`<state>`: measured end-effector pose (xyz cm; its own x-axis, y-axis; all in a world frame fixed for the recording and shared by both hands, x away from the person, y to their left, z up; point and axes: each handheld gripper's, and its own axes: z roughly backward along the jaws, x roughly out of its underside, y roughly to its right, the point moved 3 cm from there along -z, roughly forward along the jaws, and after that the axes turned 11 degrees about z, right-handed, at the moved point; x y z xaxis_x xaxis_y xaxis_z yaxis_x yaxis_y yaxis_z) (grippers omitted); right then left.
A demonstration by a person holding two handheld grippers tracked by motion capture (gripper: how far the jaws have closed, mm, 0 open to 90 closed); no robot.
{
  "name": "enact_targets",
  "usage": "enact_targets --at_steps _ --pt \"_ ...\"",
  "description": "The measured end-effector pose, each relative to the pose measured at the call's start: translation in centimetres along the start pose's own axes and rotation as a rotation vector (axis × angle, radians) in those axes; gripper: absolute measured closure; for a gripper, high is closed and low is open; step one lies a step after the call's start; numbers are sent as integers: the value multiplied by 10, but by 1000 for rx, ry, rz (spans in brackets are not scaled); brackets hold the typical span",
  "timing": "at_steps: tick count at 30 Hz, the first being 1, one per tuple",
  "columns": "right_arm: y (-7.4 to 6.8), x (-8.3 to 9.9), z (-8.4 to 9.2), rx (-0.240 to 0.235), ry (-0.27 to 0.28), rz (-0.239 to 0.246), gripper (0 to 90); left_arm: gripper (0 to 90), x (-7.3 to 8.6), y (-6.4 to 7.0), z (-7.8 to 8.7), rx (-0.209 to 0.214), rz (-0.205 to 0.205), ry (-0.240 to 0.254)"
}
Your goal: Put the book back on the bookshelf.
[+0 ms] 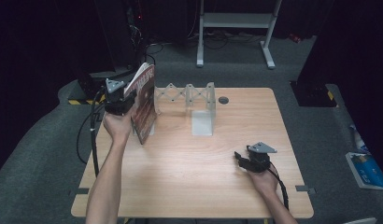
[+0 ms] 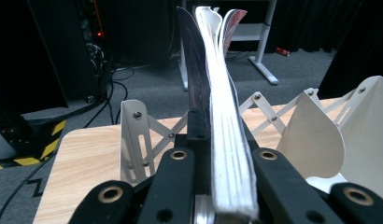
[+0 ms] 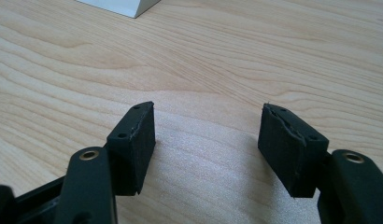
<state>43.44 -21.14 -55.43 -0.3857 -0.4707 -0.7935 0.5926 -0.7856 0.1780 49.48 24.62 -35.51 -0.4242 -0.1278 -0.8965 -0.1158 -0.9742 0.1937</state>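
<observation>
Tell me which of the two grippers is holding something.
The left gripper: its jaws clamp the magazine upright by the white rack. The right gripper rests open on the table, jaws holding nothing.

The high view looks forward and down from above the person's side of the table (image 1: 189, 172), far enough back to take in the whole top, the grey floor around it and a white frame beyond the far edge. The left gripper view sits low at the table's left end, looking along its own jaws at a book (image 2: 222, 121) held edge-on, very near the lens, with the white folding rack (image 2: 315, 126) behind it; the high view shares that book (image 1: 144, 100) and rack (image 1: 189, 95). The right gripper view looks down at the wood (image 3: 194, 56) from close range, facing a white base corner (image 3: 119, 5).
</observation>
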Motion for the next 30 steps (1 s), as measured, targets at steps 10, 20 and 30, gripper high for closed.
enact_targets --at_steps 10,20,30 --pt "0 0 0 0 0 -3 366 829 -1 -5 2 5 -19 -56" --pt "0 0 0 0 0 -3 366 828 -4 -13 4 -9 -38 -99" --pt "0 0 0 0 0 -3 366 808 -5 -19 5 -46 -70 -114"
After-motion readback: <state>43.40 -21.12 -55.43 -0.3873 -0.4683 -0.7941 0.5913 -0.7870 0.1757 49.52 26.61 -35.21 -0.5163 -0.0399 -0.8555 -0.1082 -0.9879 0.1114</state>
